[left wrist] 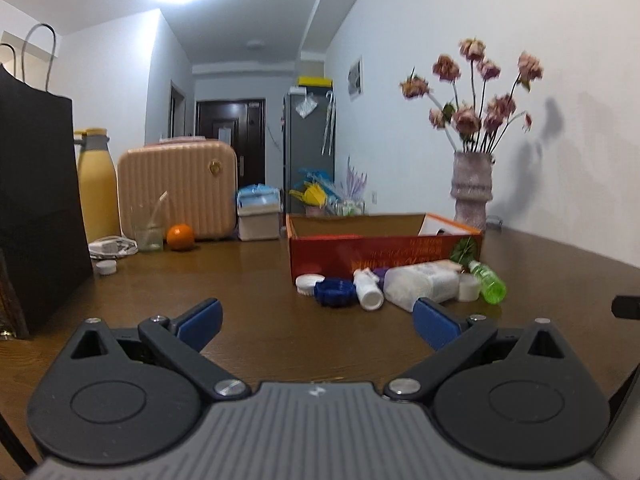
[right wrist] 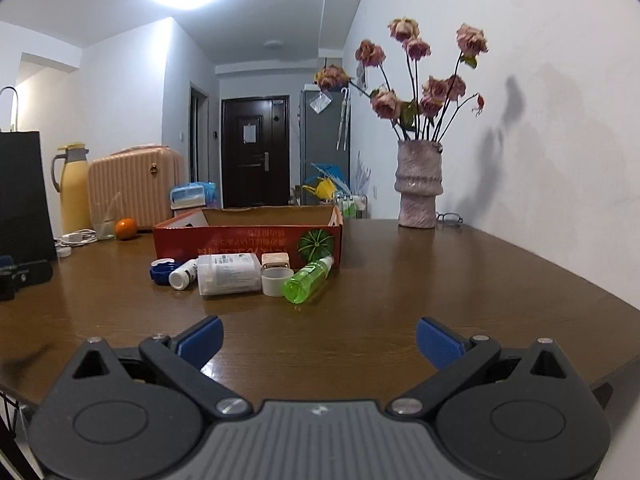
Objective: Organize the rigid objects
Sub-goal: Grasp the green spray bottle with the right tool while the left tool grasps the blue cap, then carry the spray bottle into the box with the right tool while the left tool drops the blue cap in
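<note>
A red cardboard box [left wrist: 384,256] [right wrist: 248,246] stands open on the brown table. In front of it lie a green bottle [left wrist: 489,281] [right wrist: 308,280], a large white bottle [left wrist: 420,284] [right wrist: 228,274], a small white bottle [left wrist: 367,290] [right wrist: 183,275], a blue lid [left wrist: 335,292] [right wrist: 162,271], a white cap [left wrist: 309,282] and a white cup [right wrist: 275,282]. My left gripper [left wrist: 318,322] is open and empty, just short of the pile. My right gripper [right wrist: 320,340] is open and empty, further back from the pile.
A black paper bag [left wrist: 36,208] stands at the left. Behind are a yellow flask [left wrist: 98,188], a pink case [left wrist: 178,188], a glass [left wrist: 149,228], an orange [left wrist: 180,237] and a small white lid [left wrist: 106,268]. A vase of flowers [right wrist: 418,188] stands at the back right, with glasses [right wrist: 450,218] beside it.
</note>
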A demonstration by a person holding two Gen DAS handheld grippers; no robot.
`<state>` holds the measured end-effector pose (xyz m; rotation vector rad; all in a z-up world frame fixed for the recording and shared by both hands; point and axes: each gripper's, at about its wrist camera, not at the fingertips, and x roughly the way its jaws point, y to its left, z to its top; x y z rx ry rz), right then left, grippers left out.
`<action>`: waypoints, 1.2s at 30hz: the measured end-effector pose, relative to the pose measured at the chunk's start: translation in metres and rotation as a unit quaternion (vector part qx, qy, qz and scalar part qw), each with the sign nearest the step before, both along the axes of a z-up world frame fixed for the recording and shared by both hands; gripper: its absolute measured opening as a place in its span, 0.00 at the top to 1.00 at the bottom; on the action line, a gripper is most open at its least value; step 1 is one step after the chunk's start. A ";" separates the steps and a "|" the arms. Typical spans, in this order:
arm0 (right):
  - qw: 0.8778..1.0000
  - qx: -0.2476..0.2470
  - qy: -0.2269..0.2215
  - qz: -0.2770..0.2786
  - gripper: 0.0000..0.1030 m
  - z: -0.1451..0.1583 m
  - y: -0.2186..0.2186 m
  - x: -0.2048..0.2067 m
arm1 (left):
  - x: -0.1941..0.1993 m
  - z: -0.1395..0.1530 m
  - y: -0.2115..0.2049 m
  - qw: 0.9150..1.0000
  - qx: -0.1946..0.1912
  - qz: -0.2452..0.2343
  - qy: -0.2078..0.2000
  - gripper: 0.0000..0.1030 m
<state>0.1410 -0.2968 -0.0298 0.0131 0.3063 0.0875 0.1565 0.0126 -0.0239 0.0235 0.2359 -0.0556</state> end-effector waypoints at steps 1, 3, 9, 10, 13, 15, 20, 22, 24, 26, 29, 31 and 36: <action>1.000 0.003 0.004 0.002 0.01 0.000 0.001 0.007 | 0.007 -0.002 -0.001 1.000 0.005 0.005 0.010 0.00; 1.000 0.014 0.012 0.008 0.02 0.000 0.003 0.023 | 0.022 -0.003 -0.002 0.999 0.014 0.013 0.028 0.00; 0.999 0.027 0.043 0.013 0.10 -0.002 0.007 0.082 | 0.080 -0.002 0.004 0.997 0.003 0.014 0.078 0.00; 0.998 0.029 0.050 0.014 0.11 -0.001 0.008 0.093 | 0.090 -0.001 0.004 0.996 0.003 0.013 0.084 0.00; 0.996 0.046 0.069 0.016 0.15 0.002 0.005 0.130 | 0.128 0.003 0.004 0.995 -0.002 0.000 0.096 0.00; 0.993 0.071 0.090 0.020 0.22 0.003 0.001 0.160 | 0.155 0.003 0.003 0.994 -0.010 -0.007 0.110 0.00; 0.990 0.077 0.117 0.012 0.34 0.003 -0.001 0.230 | 0.217 -0.012 -0.001 0.987 -0.036 -0.016 0.153 0.10; 0.989 0.070 0.132 0.009 0.38 -0.002 0.001 0.253 | 0.234 -0.019 0.000 0.984 -0.049 -0.016 0.173 0.18; 0.987 0.068 0.148 0.014 0.45 -0.008 0.002 0.269 | 0.247 -0.023 0.001 0.980 -0.068 -0.022 0.187 0.23; 0.985 0.061 0.160 0.014 0.49 -0.015 0.005 0.278 | 0.253 -0.024 0.001 0.979 -0.075 -0.025 0.190 0.24; 0.984 0.066 0.168 0.011 0.52 -0.023 0.005 0.282 | 0.257 -0.026 0.001 0.978 -0.073 -0.024 0.194 0.32; 0.983 0.065 0.170 0.011 0.58 -0.026 0.006 0.283 | 0.257 -0.028 0.000 0.976 -0.070 -0.030 0.205 0.37; 0.984 0.053 0.168 -0.004 0.71 -0.026 0.007 0.281 | 0.250 -0.028 -0.003 0.977 -0.060 -0.032 0.202 0.49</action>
